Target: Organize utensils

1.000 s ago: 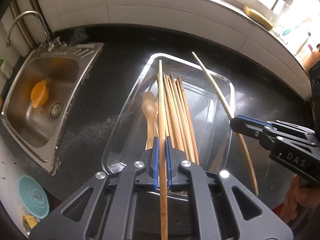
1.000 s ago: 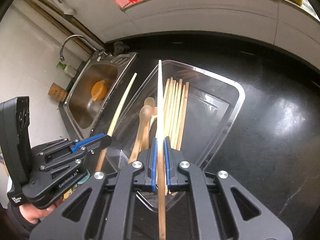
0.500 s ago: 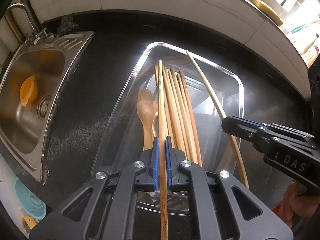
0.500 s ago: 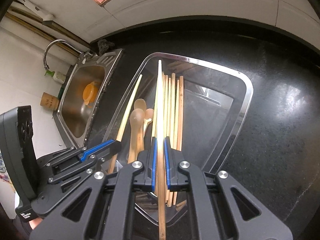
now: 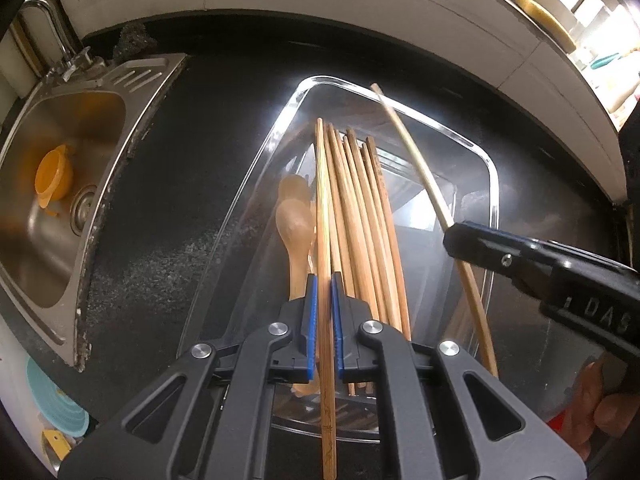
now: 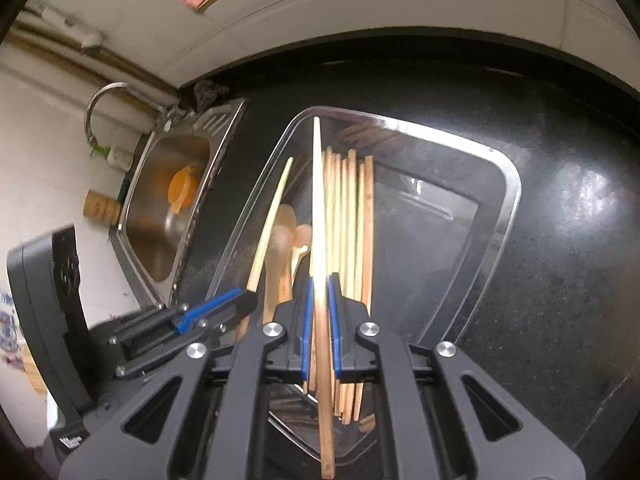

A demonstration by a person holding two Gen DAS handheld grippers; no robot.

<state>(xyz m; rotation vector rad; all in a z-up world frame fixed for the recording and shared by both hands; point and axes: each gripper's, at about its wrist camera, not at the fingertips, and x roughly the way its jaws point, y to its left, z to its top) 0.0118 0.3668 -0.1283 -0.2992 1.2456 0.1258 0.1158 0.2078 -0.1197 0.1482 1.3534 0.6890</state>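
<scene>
In the left wrist view my left gripper (image 5: 324,282) is shut on a brown chopstick (image 5: 322,184) that points along a clear rectangular tray (image 5: 493,176) on the black counter. Several chopsticks (image 5: 364,224) and two wooden spoons (image 5: 294,220) lie in the tray. My right gripper (image 5: 452,240) comes in from the right, shut on a paler chopstick (image 5: 416,160) slanting over the tray. In the right wrist view the right gripper (image 6: 319,282) clamps that chopstick (image 6: 317,184) above the tray (image 6: 514,188). The left gripper (image 6: 246,300) is beside it with its chopstick (image 6: 272,216) over the spoons (image 6: 282,236).
A steel sink (image 5: 100,128) with an orange cup (image 5: 54,178) and a tap (image 5: 48,28) lies left of the tray. A teal dish (image 5: 52,396) sits at the lower left. A white tiled wall (image 5: 360,8) backs the counter. A person's hand (image 5: 600,400) holds the right gripper.
Both grippers have come down and closer to the tray, which now looks larger. Each still holds its chopstick. The right one's chopstick now lies nearer the tray's length.
</scene>
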